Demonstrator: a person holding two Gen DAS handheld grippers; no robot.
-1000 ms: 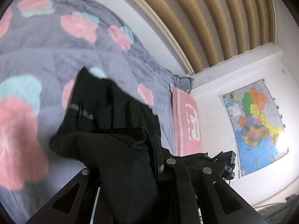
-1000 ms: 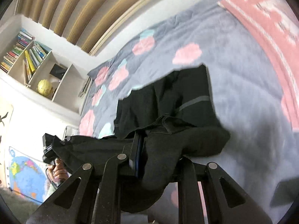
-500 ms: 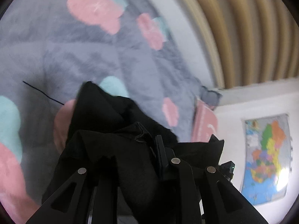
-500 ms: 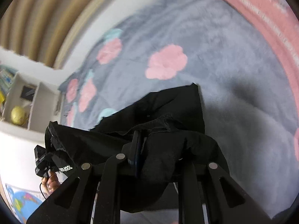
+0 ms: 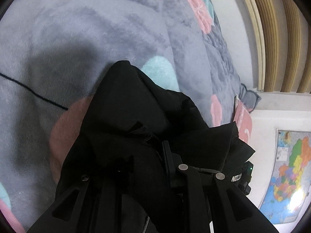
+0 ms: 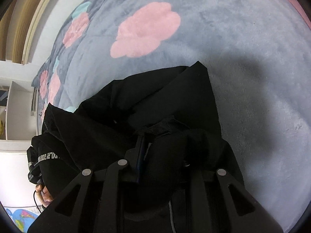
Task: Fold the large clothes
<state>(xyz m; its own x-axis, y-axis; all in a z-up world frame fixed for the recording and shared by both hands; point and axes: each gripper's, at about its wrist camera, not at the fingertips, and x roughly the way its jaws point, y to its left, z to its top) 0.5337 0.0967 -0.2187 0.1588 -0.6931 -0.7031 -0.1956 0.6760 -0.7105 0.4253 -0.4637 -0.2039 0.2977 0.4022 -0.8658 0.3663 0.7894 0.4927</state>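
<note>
Item: black garment [image 5: 147,128], carried between two grippers over the bed.

Left gripper [image 5: 165,145]: jaws are clenching a bunched edge of the black garment; cloth is draping over both fingers and hiding the left one. Its jaws have just been easing slightly apart, with fabric pinched between them.

Right gripper [image 6: 143,136]: jaws are clamping another gathered edge of the same garment, nearly closed on the cloth.

Garment: hanging in a slack heap below both grippers, its lower fold resting on or just above the grey flowered blanket [image 6: 243,48] covering the bed; contact cannot be told.

Beyond the garment: pink pillow [image 5: 243,120] at the bed's far end, wall map [image 5: 291,184] past that.

Handling note, as judgement: both grips are needing to stay firm and level, drawing apart so the cloth is spreading flat before laying, not dropping bunched.
</note>
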